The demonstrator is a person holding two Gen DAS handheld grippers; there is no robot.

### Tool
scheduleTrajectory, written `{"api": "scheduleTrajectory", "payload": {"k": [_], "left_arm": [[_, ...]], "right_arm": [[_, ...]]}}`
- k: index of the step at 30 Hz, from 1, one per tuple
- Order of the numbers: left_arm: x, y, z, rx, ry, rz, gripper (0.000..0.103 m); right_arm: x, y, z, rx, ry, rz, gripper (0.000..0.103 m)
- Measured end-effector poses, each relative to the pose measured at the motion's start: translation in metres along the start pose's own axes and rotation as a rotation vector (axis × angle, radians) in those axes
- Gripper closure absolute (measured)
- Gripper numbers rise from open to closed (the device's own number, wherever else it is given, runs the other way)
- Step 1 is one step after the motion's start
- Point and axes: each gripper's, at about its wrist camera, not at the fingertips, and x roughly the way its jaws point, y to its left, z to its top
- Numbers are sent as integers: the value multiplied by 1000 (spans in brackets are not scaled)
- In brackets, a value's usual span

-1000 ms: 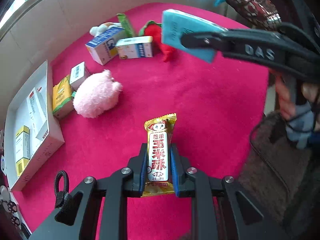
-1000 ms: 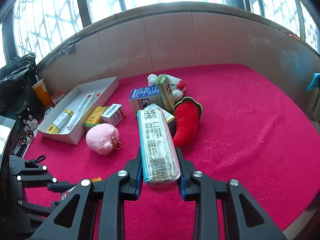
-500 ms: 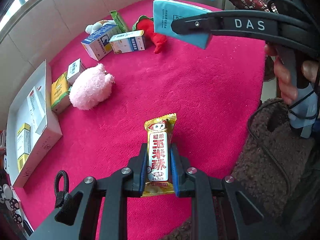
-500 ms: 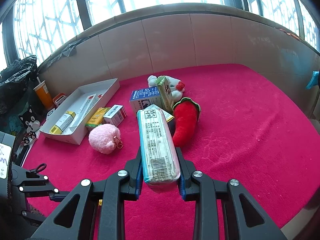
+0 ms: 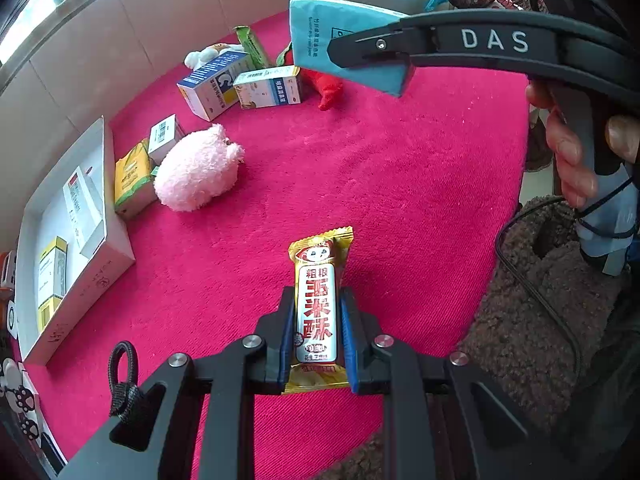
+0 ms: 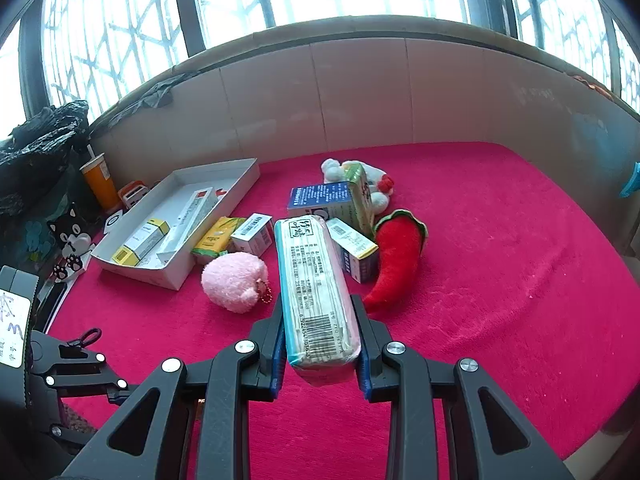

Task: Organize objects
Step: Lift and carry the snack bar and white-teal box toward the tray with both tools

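My left gripper (image 5: 316, 300) is shut on a yellow snack bar (image 5: 318, 308) with red characters, held above the red cloth (image 5: 400, 200). My right gripper (image 6: 318, 308) is shut on a long tissue pack (image 6: 314, 280) with a barcode; in the left wrist view the same tissue pack (image 5: 340, 44) shows blue at the upper right, in the right gripper (image 5: 372, 64), which a hand (image 5: 568, 160) holds. A white tray (image 6: 240, 184) with boxes inside lies at the left.
On the cloth lie a pink plush (image 6: 234, 286), a red chilli plush (image 6: 396, 256), a white plush (image 6: 360, 176), a yellow packet (image 6: 216, 238) and several small boxes (image 6: 320, 198). An orange cup (image 6: 98, 178) stands behind the tray. A brown rug (image 5: 540, 320) lies off the cloth.
In the left wrist view the scene has slid: the right gripper with the tissue pack now sits higher and further left. Both grips are unchanged.
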Motion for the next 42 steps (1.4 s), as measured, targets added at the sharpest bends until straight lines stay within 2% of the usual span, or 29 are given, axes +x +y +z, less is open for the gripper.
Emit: {"api": "scheduleTrajectory", "payload": {"k": [25,35,42], "left_arm": [[-12,36,-14,-111,-83,-24,83],[-27,76,-22,-213,-137,7,83],[-35,121,-27,-329,-195,45,83]], "right_arm": [[13,55,19,-106,9,23,73],[26,81,31,-153,6,42,73],[40,107,43,-197,1,71,73]]}}
